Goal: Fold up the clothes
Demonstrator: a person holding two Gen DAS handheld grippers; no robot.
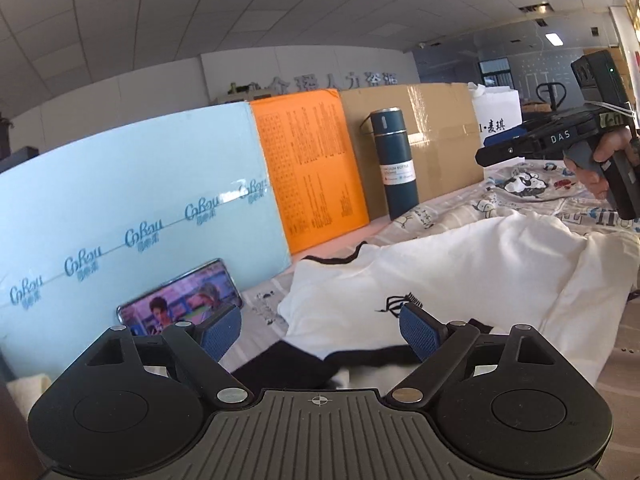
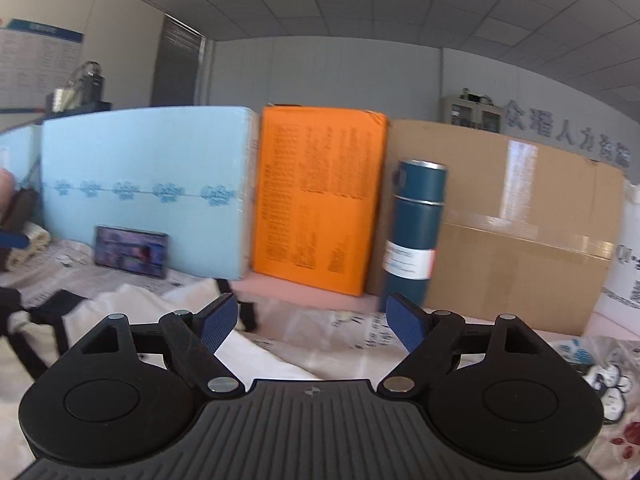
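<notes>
A white garment point(image 1: 460, 276) with black trim and a small black print lies rumpled on the patterned bedsheet point(image 1: 520, 188). My left gripper point(image 1: 320, 330) hovers just above its near edge, jaws wide apart with nothing between the blue pads. In the left wrist view the right gripper point(image 1: 486, 156) is held by a hand at the upper right, above the sheet. In the right wrist view my right gripper point(image 2: 312, 322) is open and empty over the sheet, with the white garment point(image 2: 120, 312) below and to its left.
A wall of things lines the far side: a light blue foam board point(image 1: 132, 200), an orange box point(image 1: 308, 168), a cardboard box point(image 1: 432, 136) and a white box point(image 1: 496, 116). A dark teal bottle point(image 1: 394, 160) stands before the cardboard. A phone point(image 1: 180, 300) leans on the foam board.
</notes>
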